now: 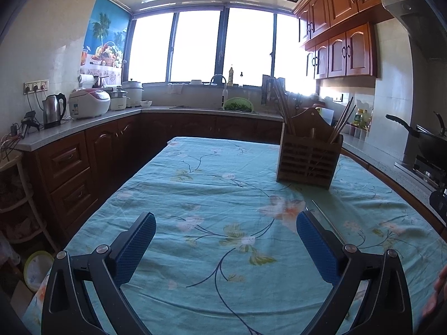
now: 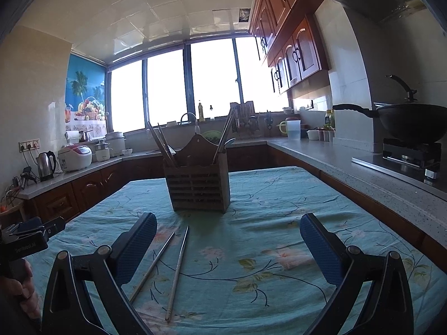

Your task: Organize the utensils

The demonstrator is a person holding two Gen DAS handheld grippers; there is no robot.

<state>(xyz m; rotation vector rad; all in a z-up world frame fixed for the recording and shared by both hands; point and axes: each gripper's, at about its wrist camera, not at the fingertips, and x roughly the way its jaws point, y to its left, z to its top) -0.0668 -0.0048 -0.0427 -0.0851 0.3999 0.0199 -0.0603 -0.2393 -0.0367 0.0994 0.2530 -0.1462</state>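
A wooden slatted utensil holder (image 2: pixel 198 185) stands on the table with chopsticks and a spoon upright in it; it also shows in the left wrist view (image 1: pixel 308 159) at the right. Two metal chopsticks (image 2: pixel 167 268) lie loose on the floral cloth in front of the holder, just right of my right gripper's left finger. One of them (image 1: pixel 325 216) shows beside the right finger in the left wrist view. My right gripper (image 2: pixel 227 240) is open and empty above the cloth. My left gripper (image 1: pixel 226 240) is open and empty over the table's middle.
The table wears a teal floral cloth (image 1: pixel 218 195). Counters run along the left, back and right, with a kettle (image 1: pixel 53 110), rice cookers (image 1: pixel 89 103), a sink (image 1: pixel 220 95) and a wok on the stove (image 2: pixel 410 122). My left gripper's body (image 2: pixel 25 237) shows at the right view's left edge.
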